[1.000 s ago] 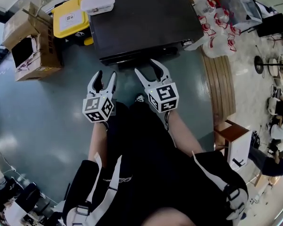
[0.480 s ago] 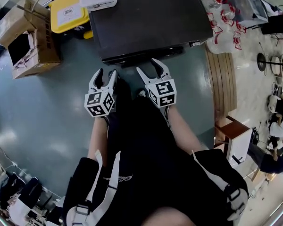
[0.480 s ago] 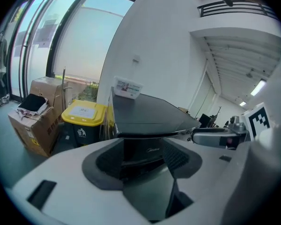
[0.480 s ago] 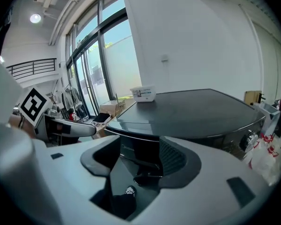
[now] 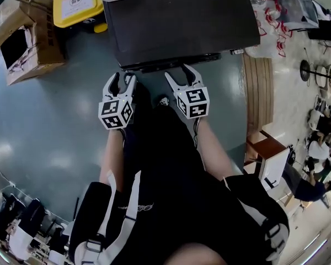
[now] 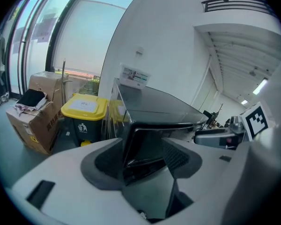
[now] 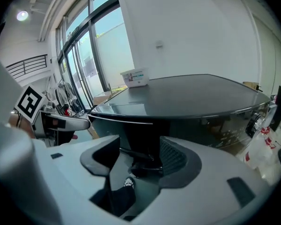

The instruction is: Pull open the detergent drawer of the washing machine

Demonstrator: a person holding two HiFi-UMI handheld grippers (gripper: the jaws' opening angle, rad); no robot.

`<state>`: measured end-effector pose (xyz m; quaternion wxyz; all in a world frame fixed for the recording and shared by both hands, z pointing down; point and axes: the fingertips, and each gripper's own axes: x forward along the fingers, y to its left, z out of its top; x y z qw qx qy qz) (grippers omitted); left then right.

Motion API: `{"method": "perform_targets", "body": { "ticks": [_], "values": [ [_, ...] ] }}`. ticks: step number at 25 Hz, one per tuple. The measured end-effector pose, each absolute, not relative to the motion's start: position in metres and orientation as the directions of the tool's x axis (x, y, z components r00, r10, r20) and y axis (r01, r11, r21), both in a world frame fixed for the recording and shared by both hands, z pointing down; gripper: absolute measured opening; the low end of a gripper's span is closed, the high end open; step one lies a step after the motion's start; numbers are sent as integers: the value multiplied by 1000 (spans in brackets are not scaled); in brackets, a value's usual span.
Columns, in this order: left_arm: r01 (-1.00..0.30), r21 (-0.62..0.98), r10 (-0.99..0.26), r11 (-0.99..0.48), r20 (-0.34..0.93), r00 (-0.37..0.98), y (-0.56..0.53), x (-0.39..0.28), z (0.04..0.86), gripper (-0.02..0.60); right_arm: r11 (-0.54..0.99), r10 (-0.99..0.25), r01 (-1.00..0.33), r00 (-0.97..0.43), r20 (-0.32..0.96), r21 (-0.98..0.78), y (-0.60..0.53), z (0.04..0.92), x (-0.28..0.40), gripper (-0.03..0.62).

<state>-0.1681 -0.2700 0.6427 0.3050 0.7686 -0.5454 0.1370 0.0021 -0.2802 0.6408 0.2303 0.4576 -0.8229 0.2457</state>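
Task barely begun. Washing machine (image 5: 176, 15) stands at 12 o'clock. Its detergent drawer can't be told apart on the front; nothing juts out, so prob. still shut. Left claw (image 5: 121, 80) has jaws apart, empty. Right claw (image 5: 180, 75) jaws have just been opening, also empty. Both are near the front. Left to do: reach, grip, pull.

Black trousers (image 5: 165, 159) up top here, and a black top (image 5: 171, 225) edged in white piping with grey buckled straps (image 5: 273, 231). Left gripper (image 5: 121, 81) and right gripper (image 5: 182, 76): pale grey shells, black ribbed pads (image 7: 172, 156), each with a white cube (image 5: 192, 102) of black square markers.
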Motion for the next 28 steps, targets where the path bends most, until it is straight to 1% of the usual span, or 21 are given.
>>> {"method": "perform_targets", "body": {
  "ticks": [11, 25, 28],
  "values": [
    [-914, 338, -714, -223, 581, 389, -280, -159, 668, 261, 492, -592, -850, -485, 643, -187, -290, 669, -8, 279],
    [-908, 342, -693, -241, 594, 408, -281, -148, 676, 261, 471, -607, -862, -471, 641, -187, -295, 673, -8, 281],
    [-910, 347, -696, -227, 596, 401, -283, -148, 674, 261, 463, -607, -866, -465, 644, -189, -296, 672, -8, 277]
  ]
}}
